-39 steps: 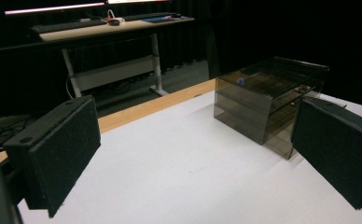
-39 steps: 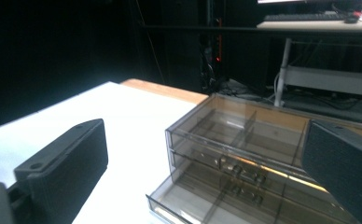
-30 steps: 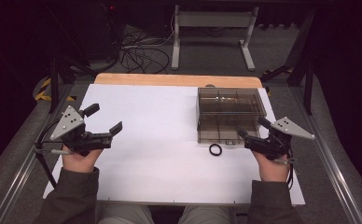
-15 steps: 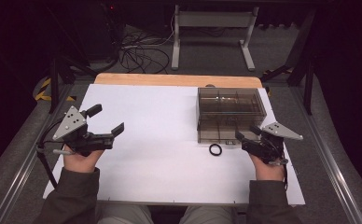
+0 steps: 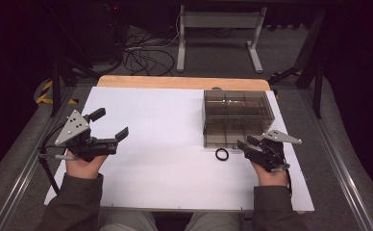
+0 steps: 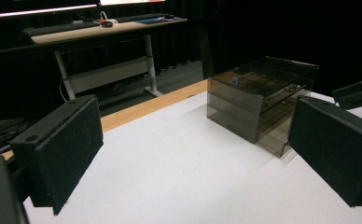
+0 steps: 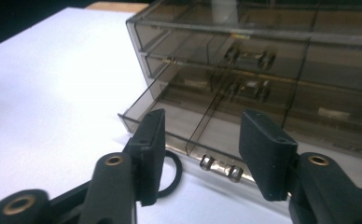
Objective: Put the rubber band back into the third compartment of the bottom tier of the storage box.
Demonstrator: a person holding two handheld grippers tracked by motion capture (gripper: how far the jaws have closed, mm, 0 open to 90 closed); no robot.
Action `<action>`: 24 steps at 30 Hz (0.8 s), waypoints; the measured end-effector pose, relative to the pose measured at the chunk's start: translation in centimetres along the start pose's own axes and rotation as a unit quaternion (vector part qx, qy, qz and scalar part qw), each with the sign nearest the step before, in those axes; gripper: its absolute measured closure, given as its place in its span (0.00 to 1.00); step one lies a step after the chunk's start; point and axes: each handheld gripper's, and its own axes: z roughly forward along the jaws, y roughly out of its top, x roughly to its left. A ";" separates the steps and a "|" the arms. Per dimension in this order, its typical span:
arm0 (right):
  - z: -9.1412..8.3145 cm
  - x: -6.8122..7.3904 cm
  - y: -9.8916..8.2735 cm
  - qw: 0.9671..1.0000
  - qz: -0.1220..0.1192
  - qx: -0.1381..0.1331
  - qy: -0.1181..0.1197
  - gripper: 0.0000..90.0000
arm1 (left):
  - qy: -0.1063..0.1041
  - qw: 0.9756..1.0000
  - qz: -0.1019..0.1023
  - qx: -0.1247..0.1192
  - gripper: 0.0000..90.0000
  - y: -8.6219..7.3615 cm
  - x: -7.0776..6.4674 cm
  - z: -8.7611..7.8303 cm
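Smoked plastic drawer box (image 5: pixel 238 118) sits on the white table (image 5: pixel 165 144), far-right part, its bottom drawer (image 7: pixel 184 126) pulled out a little toward us. In the right gripper view the drawer's small metal knob (image 7: pixel 221 168) lies between the two black jaws of the right gripper (image 7: pixel 201 154), and a black rubber ring (image 7: pixel 170 172) rests on the table just beside the drawer front, partly behind the left-hand jaw. Those jaws have just been closing; they stand half apart, and we see the knob between them but no pad pressing on it yet. We judge the box light, stiff and slick-walled, likely to skate on the smooth top if the drawer is tugged hard. The knob is the one sensible hold: small, hard, shiny, so the pads should meet it squarely and the pull should run straight along the drawer's line. The thin walls look brittle, so better not squeezed. The ring looks soft and featherlight, easy to nudge away. Left gripper (image 5: pixel 108 126) hovers well apart over the table's left side, jaws spread wide, nothing in them.
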 end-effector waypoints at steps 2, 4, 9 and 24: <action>0.3 0.1 -0.1 1.000 -0.002 0.009 0.001 0.63 | 0.000 1.000 0.000 -0.002 0.05 0.0 0.0 0.0; 0.6 0.2 -0.2 1.000 -0.004 0.016 0.004 0.65 | 0.000 1.000 -0.001 -0.001 0.05 0.0 0.0 0.0; 1.2 0.5 -0.5 0.999 -0.010 0.033 0.007 0.68 | -0.003 1.000 -0.001 -0.002 0.05 0.0 0.0 0.0; 2.6 0.9 -1.1 0.998 -0.018 0.064 0.012 0.75 | -0.005 1.000 0.001 -0.001 0.05 0.0 -0.2 0.1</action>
